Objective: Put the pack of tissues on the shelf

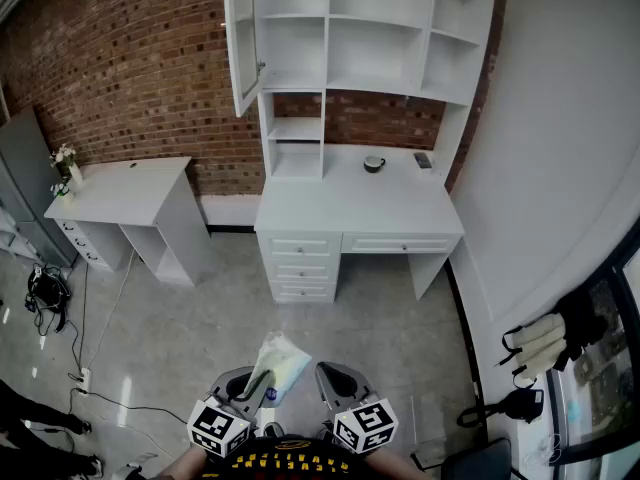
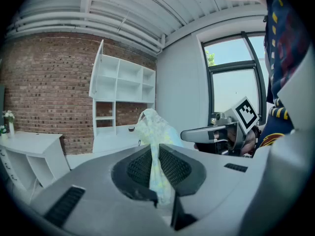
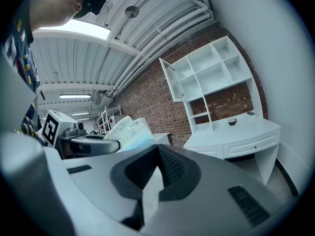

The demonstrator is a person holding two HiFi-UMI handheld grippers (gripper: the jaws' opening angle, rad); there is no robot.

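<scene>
The pack of tissues (image 1: 279,365) is a soft pale wrapper with a yellow-green print. My left gripper (image 1: 252,382) is shut on its lower end, low over the floor near my body. In the left gripper view the pack (image 2: 152,132) stands up between the two pads, pinched tight. My right gripper (image 1: 336,379) hangs beside it to the right, jaws closed with nothing in them. From the right gripper view the pack (image 3: 129,131) shows to the left above the left gripper (image 3: 93,144). The white shelf unit (image 1: 365,28) stands on a desk (image 1: 350,208) far ahead against the brick wall.
A cup (image 1: 374,163) and a small dark object (image 1: 423,159) sit on the desk under the shelves. The shelf unit's left cabinet door (image 1: 240,43) is swung open. A second white desk (image 1: 120,193) with a flower vase (image 1: 66,164) stands left. Cables (image 1: 45,293) lie on the floor.
</scene>
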